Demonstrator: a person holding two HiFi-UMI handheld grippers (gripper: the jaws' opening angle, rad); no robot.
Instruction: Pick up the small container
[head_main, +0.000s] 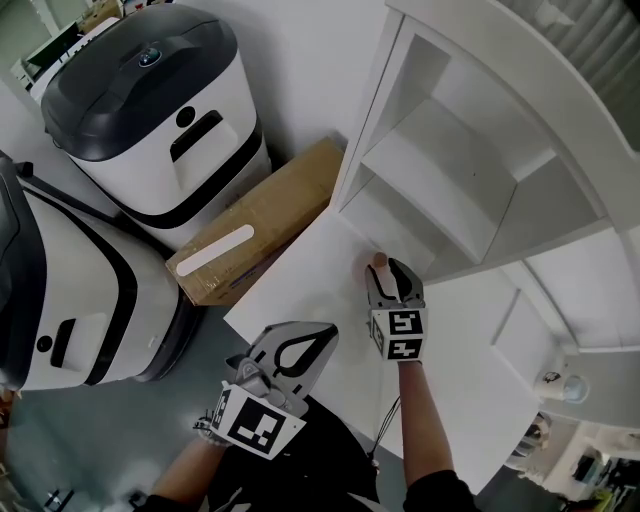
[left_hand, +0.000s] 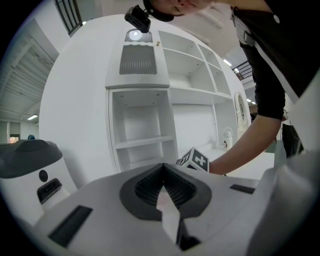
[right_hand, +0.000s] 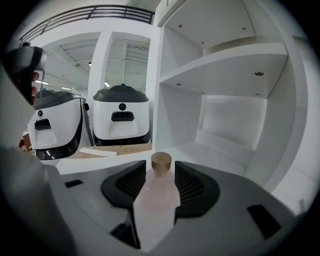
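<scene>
The small container (right_hand: 159, 196), a pale pink bottle with a tan round cap, stands between the jaws of my right gripper (right_hand: 160, 169). The jaws are wide apart and a thin gap shows on each side of the cap. In the head view its cap (head_main: 379, 261) peeks out at the tip of the right gripper (head_main: 388, 272), on the white table (head_main: 300, 275) just in front of the shelf unit's lowest bay. My left gripper (head_main: 322, 335) hovers at the table's near edge, shut with nothing in it, its ribbed pads meeting (left_hand: 163, 175).
A white shelf unit (head_main: 450, 170) with open bays rises right behind the container. A cardboard box (head_main: 270, 215) lies left of the table, beside two white-and-dark machines (head_main: 160, 100) (head_main: 70, 300). Far along the table stands a small white bottle (left_hand: 227, 138).
</scene>
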